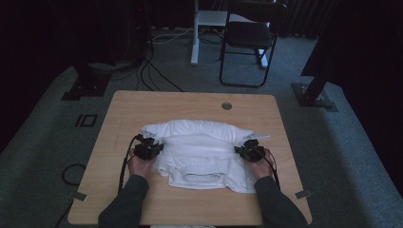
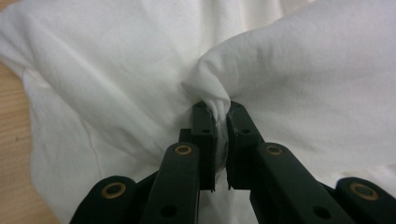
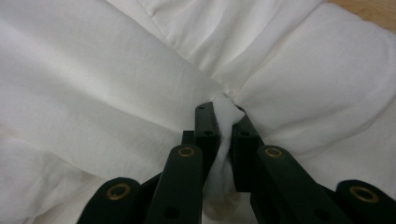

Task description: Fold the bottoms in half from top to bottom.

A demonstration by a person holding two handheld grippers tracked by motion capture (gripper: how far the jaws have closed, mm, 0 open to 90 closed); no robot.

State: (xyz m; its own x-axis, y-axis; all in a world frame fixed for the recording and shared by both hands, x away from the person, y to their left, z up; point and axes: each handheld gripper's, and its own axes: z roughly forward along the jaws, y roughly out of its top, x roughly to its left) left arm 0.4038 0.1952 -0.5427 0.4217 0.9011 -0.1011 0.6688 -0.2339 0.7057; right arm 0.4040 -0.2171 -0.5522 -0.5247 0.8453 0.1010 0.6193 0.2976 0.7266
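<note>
A white garment [image 1: 199, 149] lies partly folded on the wooden table [image 1: 142, 107], its ribbed collar toward the near edge. At its left side my left gripper [image 1: 151, 146] is shut on a bunched fold of the white cloth [image 2: 280, 84], pinched between the black jaws with my left gripper [image 2: 219, 109] seen close up. My right gripper [image 1: 247, 148] holds the garment's right side. In the right gripper view the white cloth [image 3: 116, 84] is squeezed between the jaws of my right gripper [image 3: 225, 112]. Both hands rest low over the table.
A round cable hole [image 1: 226, 106] sits near the table's far edge. Beyond the table stand a black chair [image 1: 249, 40], a white desk leg [image 1: 194, 33] and cables on the grey carpet. Black stand feet [image 1: 313, 95] flank the table.
</note>
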